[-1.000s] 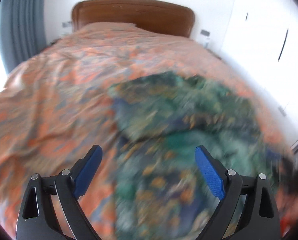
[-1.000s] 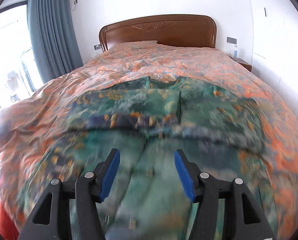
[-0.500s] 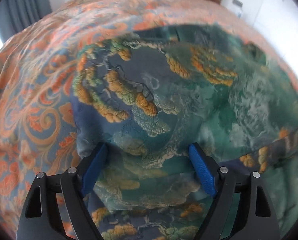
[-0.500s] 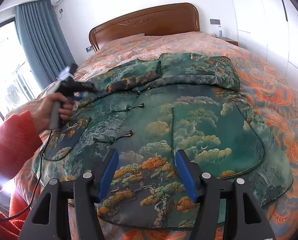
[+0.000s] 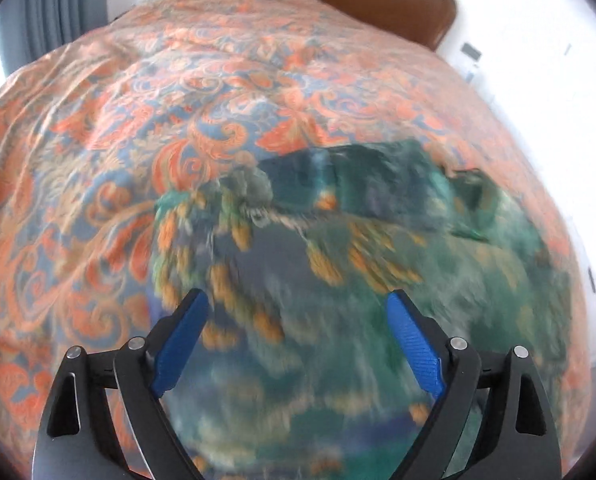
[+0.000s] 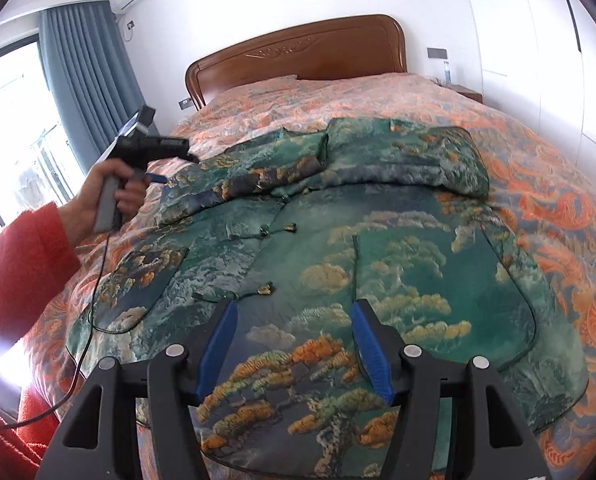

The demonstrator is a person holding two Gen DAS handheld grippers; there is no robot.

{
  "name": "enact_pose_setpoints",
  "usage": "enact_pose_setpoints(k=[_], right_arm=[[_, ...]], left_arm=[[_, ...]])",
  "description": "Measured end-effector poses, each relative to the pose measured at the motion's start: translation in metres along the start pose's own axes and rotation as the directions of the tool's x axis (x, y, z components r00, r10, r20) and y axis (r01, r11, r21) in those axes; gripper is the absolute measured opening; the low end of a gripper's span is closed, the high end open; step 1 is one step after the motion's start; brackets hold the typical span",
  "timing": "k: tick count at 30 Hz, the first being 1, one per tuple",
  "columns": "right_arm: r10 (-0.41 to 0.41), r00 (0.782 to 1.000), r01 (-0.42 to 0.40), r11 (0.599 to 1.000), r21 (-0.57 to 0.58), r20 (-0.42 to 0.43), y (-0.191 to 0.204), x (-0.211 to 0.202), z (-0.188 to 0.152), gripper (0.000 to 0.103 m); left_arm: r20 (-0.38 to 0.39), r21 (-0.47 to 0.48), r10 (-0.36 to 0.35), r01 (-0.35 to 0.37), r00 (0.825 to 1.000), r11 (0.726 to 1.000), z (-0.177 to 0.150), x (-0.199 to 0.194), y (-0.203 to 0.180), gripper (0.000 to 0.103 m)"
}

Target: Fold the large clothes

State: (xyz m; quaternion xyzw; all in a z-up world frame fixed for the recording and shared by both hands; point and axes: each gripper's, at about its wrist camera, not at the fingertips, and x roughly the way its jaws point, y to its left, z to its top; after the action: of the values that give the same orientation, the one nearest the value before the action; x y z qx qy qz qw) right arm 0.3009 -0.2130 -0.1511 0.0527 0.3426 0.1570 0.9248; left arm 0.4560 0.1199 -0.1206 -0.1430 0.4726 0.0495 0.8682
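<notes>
A large green jacket (image 6: 397, 264) with pine, cloud and orange patterns lies flat on the bed, front up, knot buttons down its middle. Both sleeves are folded across its top. My right gripper (image 6: 294, 316) hovers open over the hem with nothing between its blue pads. A hand in a red sleeve (image 6: 22, 256) holds my left gripper (image 6: 178, 168) at the left folded sleeve. In the left wrist view the left gripper (image 5: 298, 312) is wide and its jaws are opening above the blurred jacket (image 5: 337, 280); nothing is pinched.
An orange paisley bedcover (image 6: 557, 200) surrounds the jacket, wide on the left in the left wrist view (image 5: 98, 160). A wooden headboard (image 6: 298, 56), blue curtain (image 6: 86, 80) and nightstand (image 6: 463, 90) stand beyond. A black cable (image 6: 94, 320) trails over the jacket's left edge.
The left gripper has travelled up the jacket's left side to the folded sleeve, and its view is now blurred. The right gripper settled over the hem and has held still since.
</notes>
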Motion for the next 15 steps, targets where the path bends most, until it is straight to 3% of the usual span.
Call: enact_pose_setpoints(k=[6, 8, 10, 15], right_arm=[[0.012, 1.0, -0.013, 1.0, -0.025, -0.011, 0.008, 0.008, -0.001, 0.061], [0.012, 0.999, -0.013, 1.0, -0.02, -0.036, 0.006, 0.012, -0.005, 0.061], [0.013, 0.999, -0.013, 1.0, -0.01, -0.052, 0.003, 0.014, -0.009, 0.061], [-0.019, 1.0, 0.019, 1.0, -0.021, -0.022, 0.001, 0.005, -0.007, 0.061]], left_arm=[[-0.082, -0.007, 0.12, -0.121, 0.989, 0.993, 0.006, 0.07, 0.008, 0.098], [-0.082, 0.004, 0.143, -0.143, 0.986, 0.99, 0.003, 0.074, 0.006, 0.099], [-0.06, 0.008, 0.152, -0.152, 0.987, 0.988, 0.001, 0.064, 0.002, 0.097], [0.032, 0.043, 0.064, -0.065, 0.997, 0.997, -0.023, -0.011, -0.007, 0.092]])
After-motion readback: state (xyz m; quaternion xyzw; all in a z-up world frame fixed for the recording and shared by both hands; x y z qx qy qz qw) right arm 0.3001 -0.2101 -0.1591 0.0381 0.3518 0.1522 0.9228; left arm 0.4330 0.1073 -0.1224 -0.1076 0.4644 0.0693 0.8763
